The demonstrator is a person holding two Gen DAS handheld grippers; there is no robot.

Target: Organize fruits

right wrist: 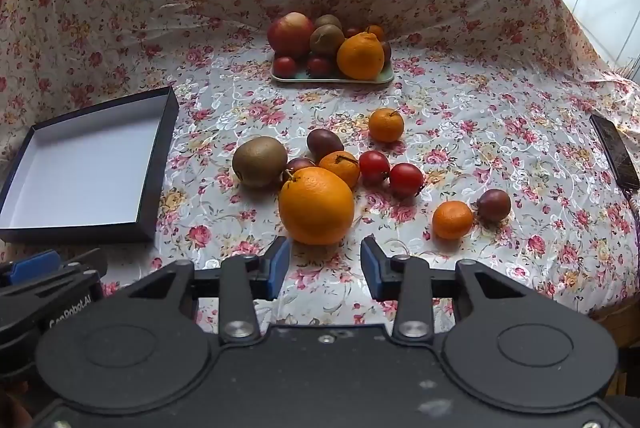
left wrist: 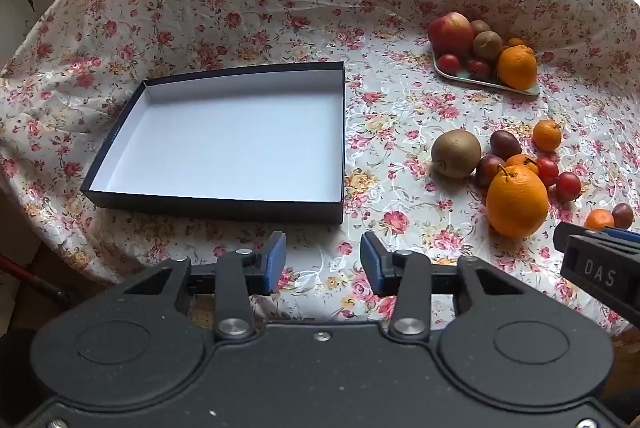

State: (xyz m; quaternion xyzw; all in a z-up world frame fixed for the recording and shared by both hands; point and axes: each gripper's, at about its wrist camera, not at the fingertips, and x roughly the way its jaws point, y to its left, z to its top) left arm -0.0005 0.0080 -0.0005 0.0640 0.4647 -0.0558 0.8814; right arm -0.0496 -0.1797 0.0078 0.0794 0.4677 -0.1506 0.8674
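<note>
1. Two grippers are hovering low over the cloth (right wrist: 460, 116): the left gripper (left wrist: 323, 268) is facing the box (left wrist: 240, 206), the right gripper (right wrist: 325, 266) is facing the loose fruit. Both are standing with jaws well apart and nothing between them.
2. Nothing is lying in the box yet; its white floor is showing bare, so sorting appears not to have begun there.
3. Loose fruit is sitting on the cloth right of the box: a large orange (right wrist: 316, 206) just ahead of the right gripper, a kiwi (right wrist: 259, 161), three mandarins (right wrist: 452, 220), three dark plums (right wrist: 494, 205) and two tomatoes (right wrist: 406, 180).
4. Further back, a tray (right wrist: 332, 78) is carrying an apple (right wrist: 290, 34), an orange, kiwis and tomatoes; whether these count as already organized cannot be told.
5. Judged from this, nearly all the task is remaining, the large orange being the nearest candidate.
</note>
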